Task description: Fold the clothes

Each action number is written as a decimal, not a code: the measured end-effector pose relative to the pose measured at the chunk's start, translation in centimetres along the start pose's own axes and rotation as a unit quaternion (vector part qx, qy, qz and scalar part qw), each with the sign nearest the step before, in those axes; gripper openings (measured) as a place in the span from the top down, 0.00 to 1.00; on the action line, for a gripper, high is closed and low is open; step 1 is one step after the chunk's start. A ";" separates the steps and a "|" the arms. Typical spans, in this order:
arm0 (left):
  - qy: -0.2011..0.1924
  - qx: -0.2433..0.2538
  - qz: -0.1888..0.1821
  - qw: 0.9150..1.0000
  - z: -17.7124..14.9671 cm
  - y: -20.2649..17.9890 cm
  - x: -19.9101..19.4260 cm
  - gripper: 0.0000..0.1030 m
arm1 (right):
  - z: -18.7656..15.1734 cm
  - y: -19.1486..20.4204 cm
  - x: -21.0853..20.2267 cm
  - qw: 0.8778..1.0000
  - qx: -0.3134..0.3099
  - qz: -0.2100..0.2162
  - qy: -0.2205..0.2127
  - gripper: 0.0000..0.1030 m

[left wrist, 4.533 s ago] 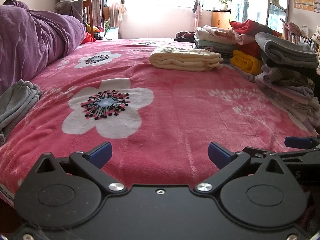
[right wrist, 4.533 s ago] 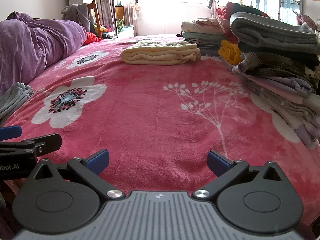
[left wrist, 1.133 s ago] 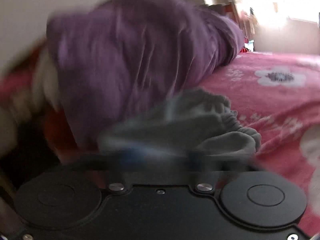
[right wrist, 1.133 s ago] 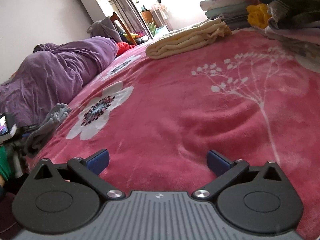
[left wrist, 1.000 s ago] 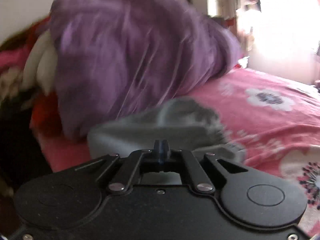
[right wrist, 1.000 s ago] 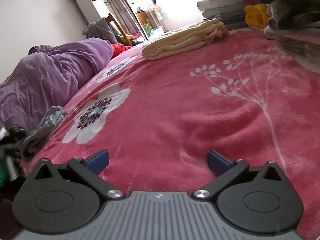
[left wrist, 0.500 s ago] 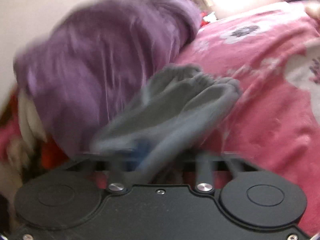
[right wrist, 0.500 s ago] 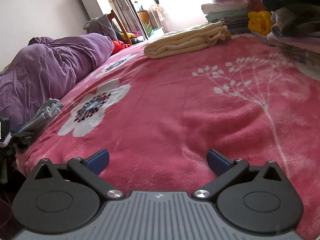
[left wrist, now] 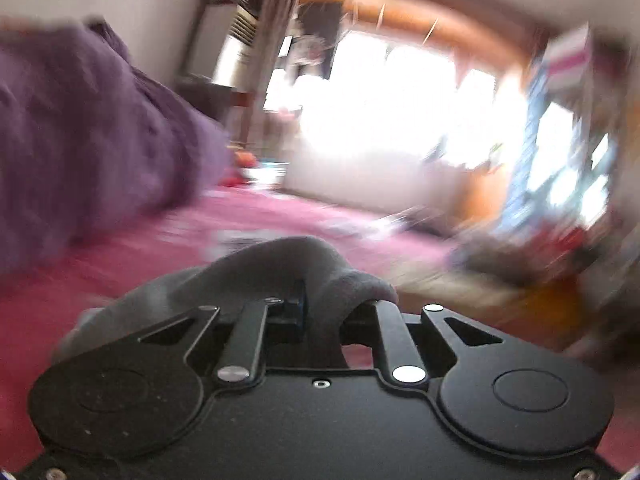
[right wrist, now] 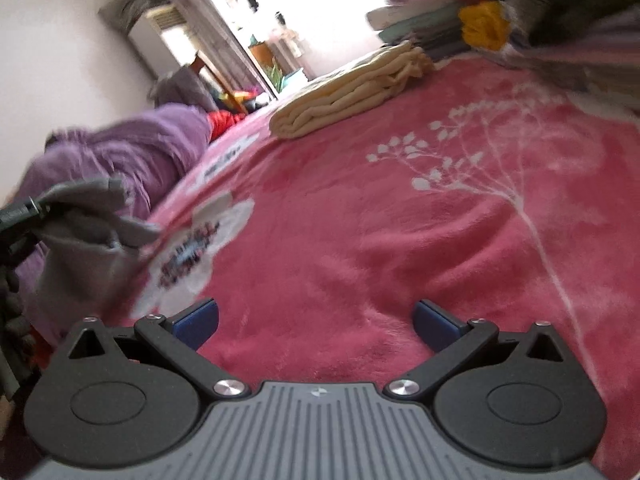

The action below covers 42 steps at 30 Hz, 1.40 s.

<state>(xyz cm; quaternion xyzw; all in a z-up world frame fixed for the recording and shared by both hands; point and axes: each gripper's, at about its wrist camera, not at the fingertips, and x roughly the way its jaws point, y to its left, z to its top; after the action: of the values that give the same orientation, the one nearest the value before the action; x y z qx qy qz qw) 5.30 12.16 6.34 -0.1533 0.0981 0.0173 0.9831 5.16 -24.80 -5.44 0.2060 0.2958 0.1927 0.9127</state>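
One grey garment (left wrist: 280, 268), which lay bunched at the purple quilt (left wrist: 80, 128) a second ago, is now clamped in the left gripper (left wrist: 316, 308) and lifted over the pink blanket (right wrist: 360, 220), presumably for spreading. The right gripper (right wrist: 316, 318) is held wide apart, empty. No containers are seen.

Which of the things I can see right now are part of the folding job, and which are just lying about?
In the job:
- grey garment, clamped in the left gripper
- right gripper, open, holding nothing
- pink floral blanket, the surface under the grippers

Lying about:
- folded cream garment
- stack of folded clothes
- yellow garment
- purple duvet
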 end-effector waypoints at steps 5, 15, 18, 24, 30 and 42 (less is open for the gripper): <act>-0.052 -0.146 -0.187 0.970 4.6 -2.3 -2.4 0.91 | 0.3 -1.8 -2.1 0.999 0.034 0.007 -0.022 0.00; 0.034 -0.242 -0.194 0.950 1.6 -3.6 1.8 0.91 | 1.2 -4.3 -4.3 0.994 0.086 0.017 -0.061 0.00; 0.096 -0.279 -0.133 0.946 -3.3 -2.2 4.3 0.91 | 0.5 -2.8 -3.6 0.999 0.025 -0.008 -0.019 0.00; 0.162 -0.344 -0.026 0.924 -8.3 2.6 6.2 0.91 | -0.7 -0.9 -2.7 0.999 -0.046 -0.009 0.017 0.00; 0.154 -0.433 0.025 0.888 -10.0 6.9 3.6 0.92 | -0.4 -0.7 -3.6 0.999 -0.042 0.003 -0.005 0.00; 0.101 -0.302 0.086 0.944 -4.4 8.1 -1.4 0.52 | 0.1 0.0 -5.3 0.997 -0.058 0.011 -0.049 0.00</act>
<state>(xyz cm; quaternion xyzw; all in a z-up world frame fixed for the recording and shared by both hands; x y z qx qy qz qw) 2.53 18.52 0.07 -0.4350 0.1998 0.1147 0.8704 1.30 -27.31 -2.89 0.1655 0.2363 0.2092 0.9343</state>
